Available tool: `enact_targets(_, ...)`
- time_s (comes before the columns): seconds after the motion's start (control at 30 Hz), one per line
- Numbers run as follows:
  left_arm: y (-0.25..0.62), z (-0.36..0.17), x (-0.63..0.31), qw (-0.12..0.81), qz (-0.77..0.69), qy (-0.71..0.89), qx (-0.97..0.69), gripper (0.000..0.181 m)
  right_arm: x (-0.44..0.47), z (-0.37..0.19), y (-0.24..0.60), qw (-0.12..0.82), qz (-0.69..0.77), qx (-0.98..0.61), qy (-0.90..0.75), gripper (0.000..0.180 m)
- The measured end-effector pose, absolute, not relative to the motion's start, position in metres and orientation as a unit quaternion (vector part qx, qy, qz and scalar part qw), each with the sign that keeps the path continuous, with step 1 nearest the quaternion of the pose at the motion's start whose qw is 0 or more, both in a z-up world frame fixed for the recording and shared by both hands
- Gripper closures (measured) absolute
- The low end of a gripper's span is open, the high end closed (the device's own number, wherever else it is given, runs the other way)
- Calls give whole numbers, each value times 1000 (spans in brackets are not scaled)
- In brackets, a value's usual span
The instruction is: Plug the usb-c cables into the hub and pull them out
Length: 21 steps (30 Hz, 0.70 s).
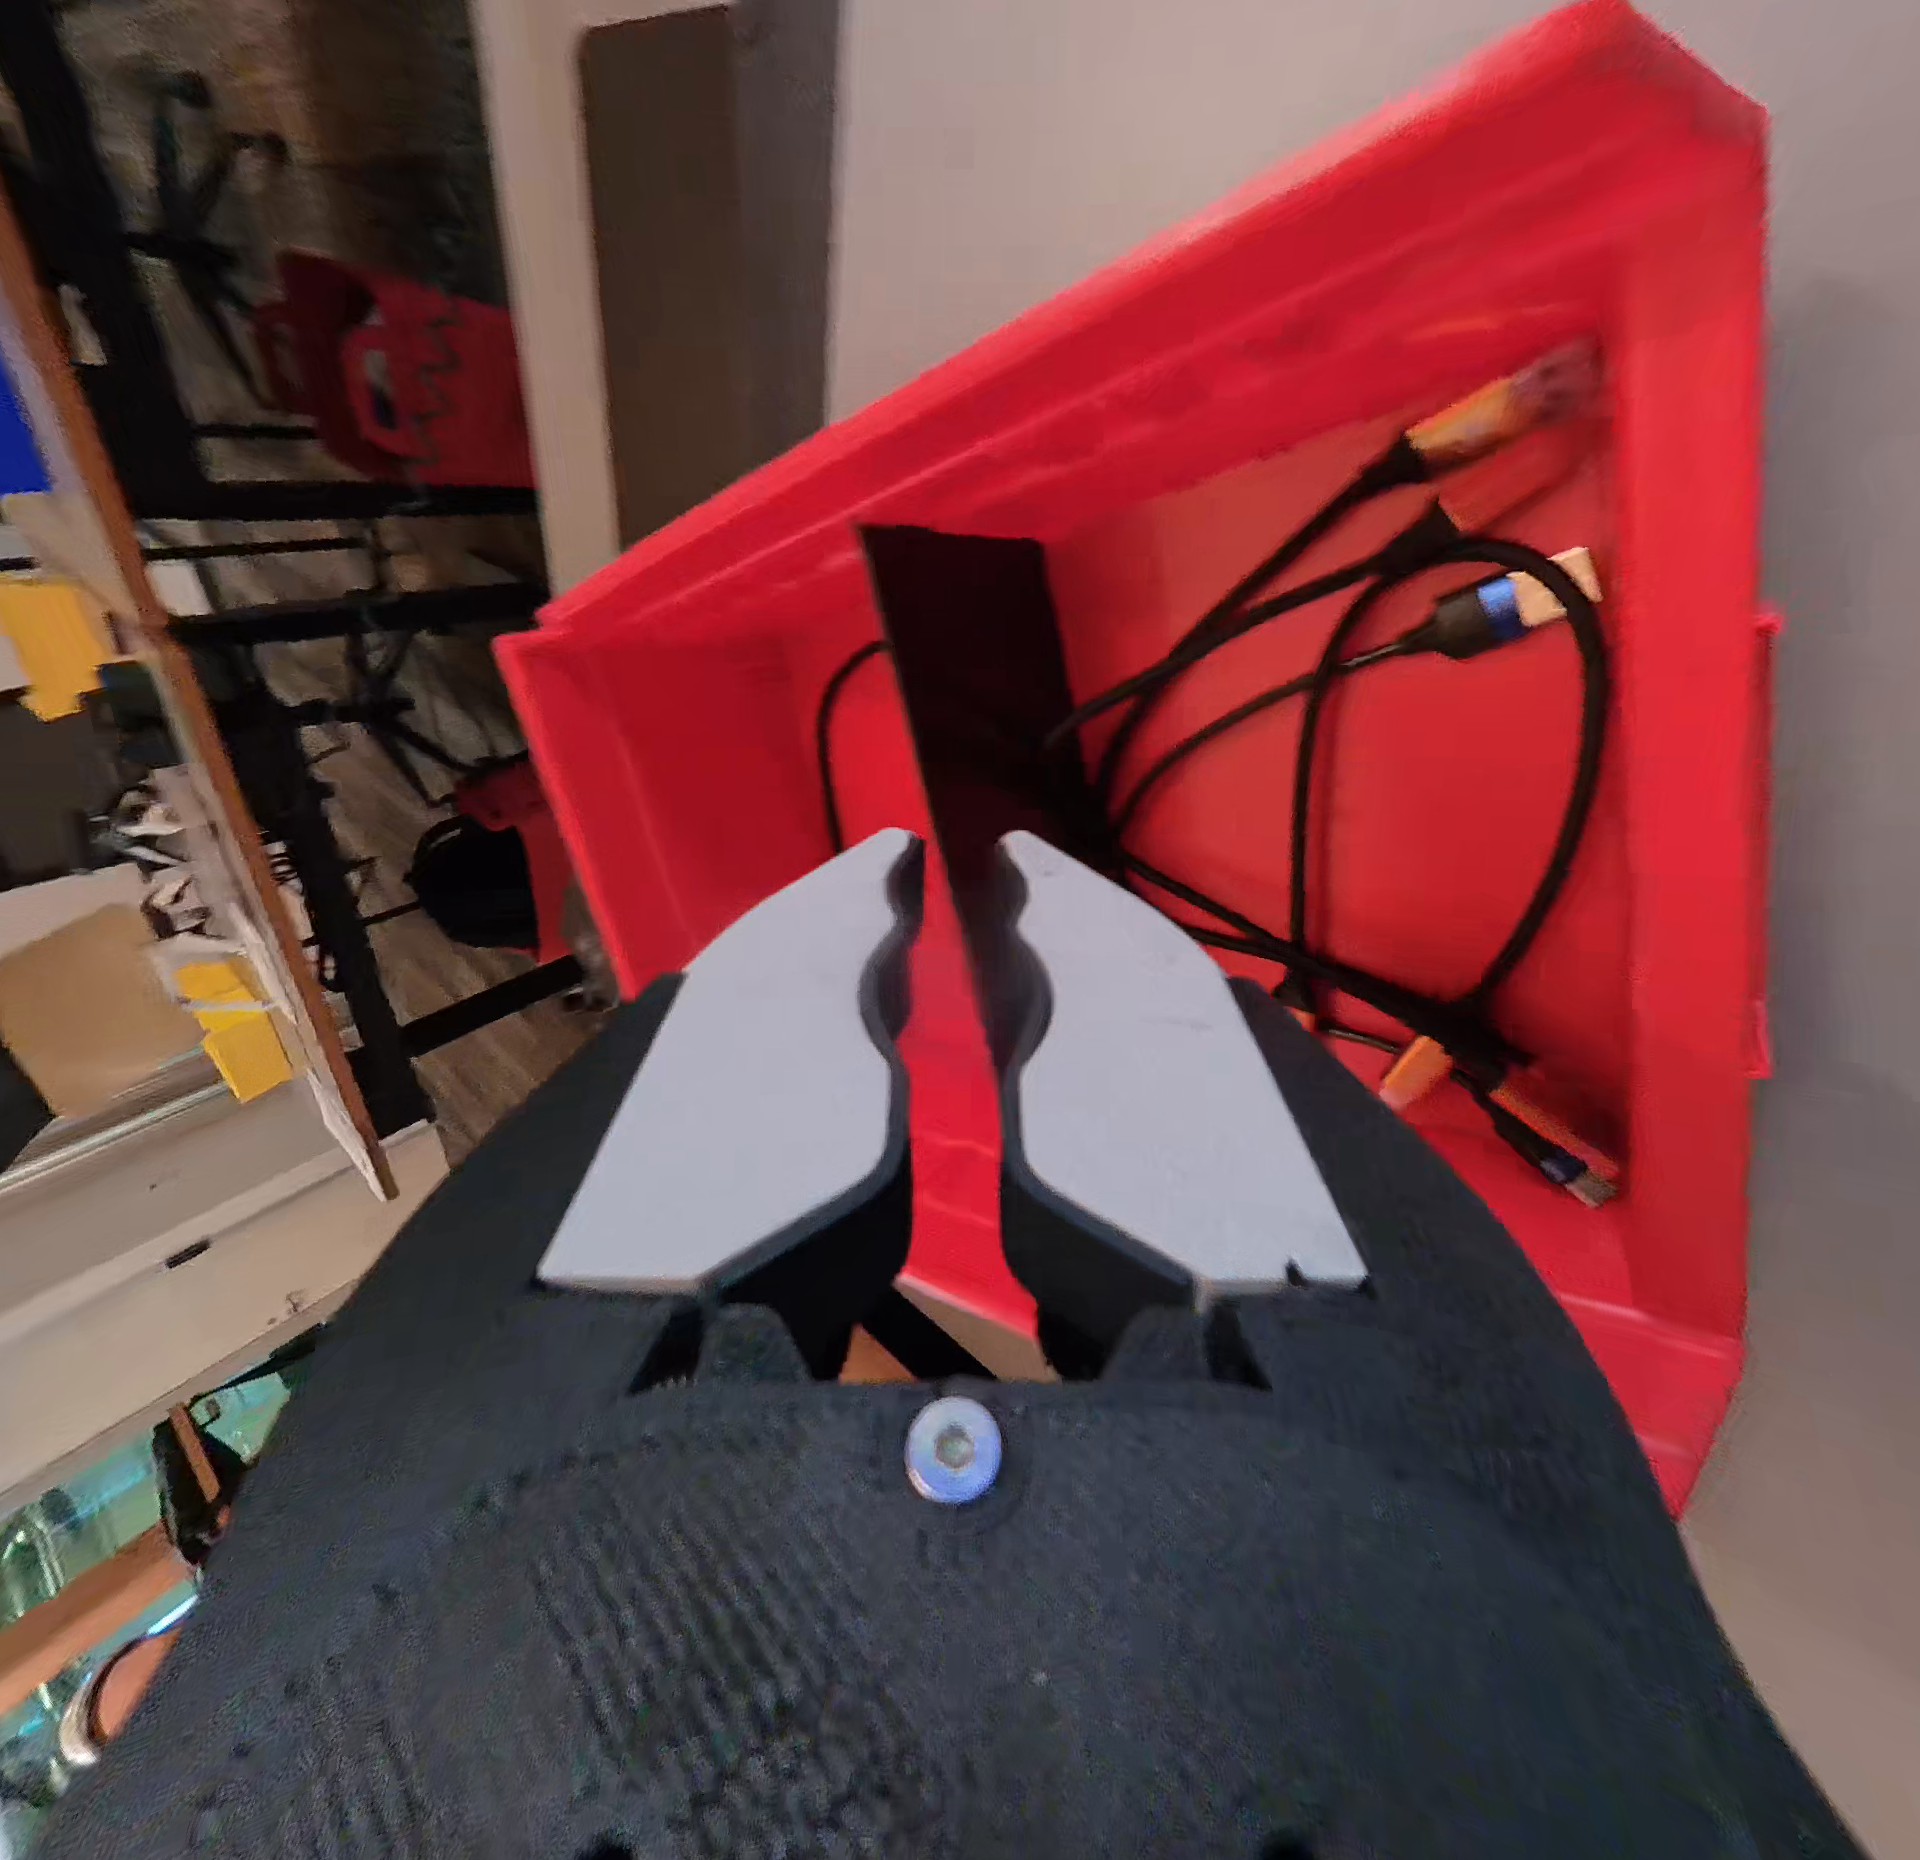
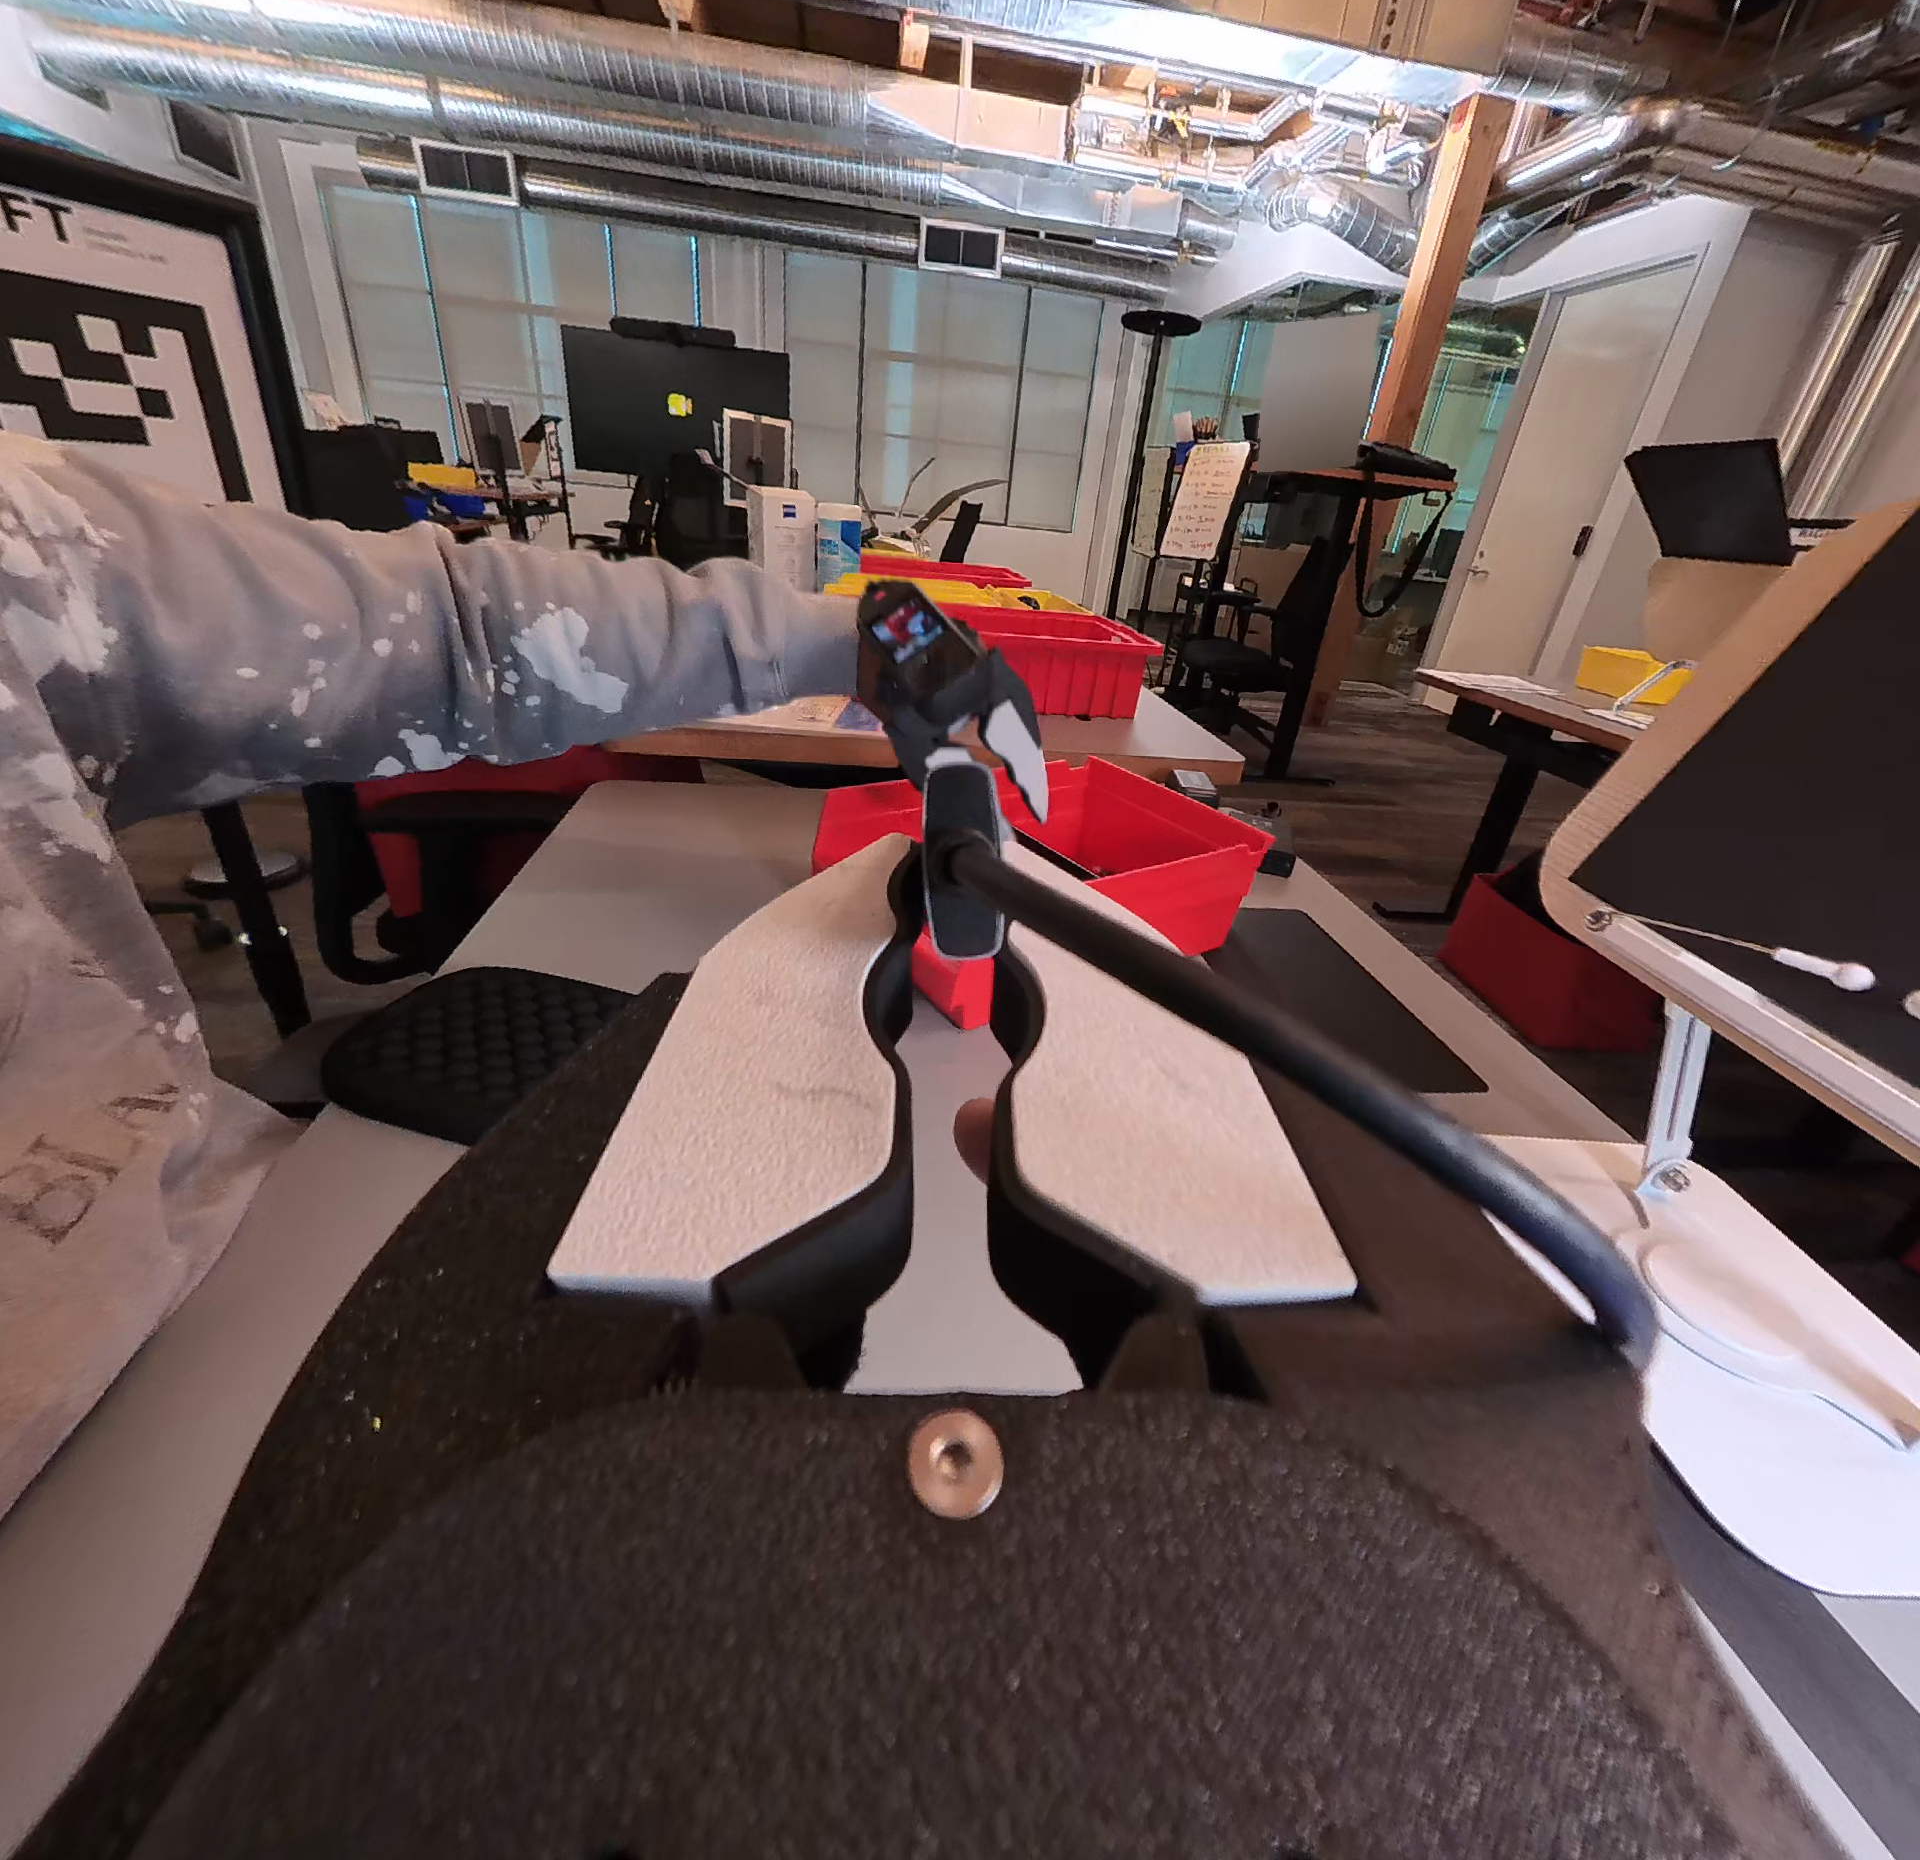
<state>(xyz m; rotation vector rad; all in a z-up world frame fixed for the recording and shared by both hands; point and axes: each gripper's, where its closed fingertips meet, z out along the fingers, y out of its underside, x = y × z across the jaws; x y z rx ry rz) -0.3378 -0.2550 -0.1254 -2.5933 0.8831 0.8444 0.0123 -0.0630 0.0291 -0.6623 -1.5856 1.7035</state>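
Observation:
In the left wrist view my left gripper (image 1: 961, 860) is shut on a thin black flat slab (image 1: 966, 667), apparently the hub, held edge-up over a red bin (image 1: 1351, 283). Several black cables (image 1: 1455, 688) with orange and blue plugs lie in the bin. In the right wrist view my right gripper (image 2: 954, 901) is shut on a dark plug (image 2: 961, 823). Its thick black cable (image 2: 1247, 1021) trails down to the right. The left gripper (image 2: 1023, 761) shows farther off above the red bin (image 2: 1143, 854), held by a person's grey sleeved arm (image 2: 416, 647).
The bin stands on a grey desk (image 2: 644, 844) next to a black mat (image 2: 1351, 989). A tilted board on a white stand (image 2: 1766, 1343) is close on the right. A black mesh chair seat (image 2: 468, 1031) is at the left. More red and yellow bins sit on desks behind. One gripper's finger ends stand about 45 cm off the other's.

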Motion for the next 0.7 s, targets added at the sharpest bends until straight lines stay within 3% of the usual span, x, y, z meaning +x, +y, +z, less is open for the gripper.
enact_targets(0.07, -255, -150, -335, 102, 282, 323, -898, 153, 15, 31, -66, 355, 656, -253, -616, 170)
enact_targets(0.27, -239, -191, -340, 36, 292, 387, -874, 140, 18, 33, -65, 357, 654, -252, -617, 170)
enact_targets(0.37, -236, -198, -339, 18, 286, 402, -870, 168, 18, 31, -62, 360, 651, -258, -617, 170)
enact_targets(0.47, -237, -171, -342, 29, 289, 368, -883, 175, 20, 34, -57, 363, 654, -258, -611, 170)
enact_targets(0.7, -249, -52, -336, 124, 326, 298, -889, 176, 25, 44, -54, 365, 668, -253, -597, 170)
